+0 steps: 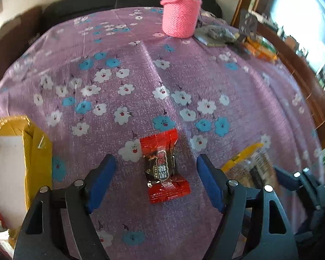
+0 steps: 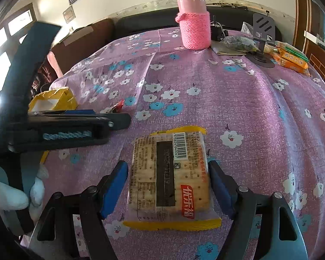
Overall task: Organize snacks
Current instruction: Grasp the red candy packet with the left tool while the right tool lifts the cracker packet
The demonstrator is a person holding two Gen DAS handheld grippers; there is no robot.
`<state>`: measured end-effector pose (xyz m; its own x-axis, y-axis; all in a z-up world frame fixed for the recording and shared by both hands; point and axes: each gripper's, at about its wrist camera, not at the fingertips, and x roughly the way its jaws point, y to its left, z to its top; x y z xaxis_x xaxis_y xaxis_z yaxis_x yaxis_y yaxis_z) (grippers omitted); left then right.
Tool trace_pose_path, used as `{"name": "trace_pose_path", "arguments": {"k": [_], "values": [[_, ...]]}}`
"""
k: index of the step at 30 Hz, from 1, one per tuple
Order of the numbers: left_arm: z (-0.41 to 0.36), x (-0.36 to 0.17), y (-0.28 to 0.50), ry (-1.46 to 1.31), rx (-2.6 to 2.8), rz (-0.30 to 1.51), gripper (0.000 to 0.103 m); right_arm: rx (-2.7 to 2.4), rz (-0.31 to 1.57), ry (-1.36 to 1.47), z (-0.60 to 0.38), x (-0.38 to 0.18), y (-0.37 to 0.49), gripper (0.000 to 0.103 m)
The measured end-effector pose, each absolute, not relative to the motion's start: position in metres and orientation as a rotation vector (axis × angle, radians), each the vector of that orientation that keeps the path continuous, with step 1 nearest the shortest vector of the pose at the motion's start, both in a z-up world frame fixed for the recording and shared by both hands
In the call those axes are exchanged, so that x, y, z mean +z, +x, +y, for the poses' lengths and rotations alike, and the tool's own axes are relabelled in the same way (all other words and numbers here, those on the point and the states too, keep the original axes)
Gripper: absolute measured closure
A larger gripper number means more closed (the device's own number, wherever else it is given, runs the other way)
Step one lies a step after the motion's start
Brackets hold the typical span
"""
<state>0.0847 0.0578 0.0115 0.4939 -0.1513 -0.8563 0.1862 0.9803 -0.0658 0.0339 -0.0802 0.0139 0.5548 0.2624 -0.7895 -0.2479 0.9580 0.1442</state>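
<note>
A red and dark candy packet [image 1: 163, 166] lies on the purple flowered cloth [image 1: 140, 65], between the blue pads of my left gripper [image 1: 156, 162], which is open around it without touching. A yellow-edged cracker packet [image 2: 170, 177] lies flat between the pads of my right gripper [image 2: 169, 171], open, pads close to its sides. The cracker packet also shows in the left wrist view [image 1: 247, 162], with the right gripper [image 1: 296, 182] behind it. The left gripper [image 2: 75, 125] shows side-on in the right wrist view, with the candy packet's tip [image 2: 118, 105] past it.
A yellow cardboard box [image 1: 30, 151] with a white inside stands at the left; it also shows in the right wrist view [image 2: 54, 99]. A pink knit-sleeved flask [image 2: 194, 26] stands at the back. Orange snack packs [image 2: 292, 58], a dark bag [image 2: 238, 41] and a black stand [image 2: 263, 34] sit back right.
</note>
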Motion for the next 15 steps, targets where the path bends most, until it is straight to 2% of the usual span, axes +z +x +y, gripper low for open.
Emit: {"name": "trace_pose_path", "arguments": {"k": [1,3,7,10,11,12,15], "values": [[0.0540,0.0102,0.0830,0.070,-0.196,1.026,0.029,0.300,0.938,0.008,-0.0792,0.0137,0.0336,0.026],[0.0515,0.0102,0.0804,0.097,-0.208,1.007,0.038,0.297,0.941,-0.004,-0.0779,0.0134,0.0333,0.026],[0.0562,0.0123,0.0799,0.074,-0.216,1.007,0.046,0.294,0.941,-0.005,-0.0775,0.0132,0.0322,0.026],[0.0549,0.0133,0.0788,0.100,-0.222,0.995,0.062,0.291,0.941,-0.008,-0.0770,0.0133,0.0321,0.026],[0.0540,0.0142,0.0776,0.108,-0.224,0.994,0.073,0.286,0.940,-0.012,-0.0771,0.0134,0.0323,0.029],[0.0525,0.0148,0.0770,0.119,-0.224,0.994,0.077,0.279,0.940,-0.015,-0.0771,0.0135,0.0320,0.030],[0.0477,0.0153,0.0756,0.142,-0.224,0.990,0.078,0.266,0.937,-0.022,-0.0771,0.0145,0.0305,0.032]]}}
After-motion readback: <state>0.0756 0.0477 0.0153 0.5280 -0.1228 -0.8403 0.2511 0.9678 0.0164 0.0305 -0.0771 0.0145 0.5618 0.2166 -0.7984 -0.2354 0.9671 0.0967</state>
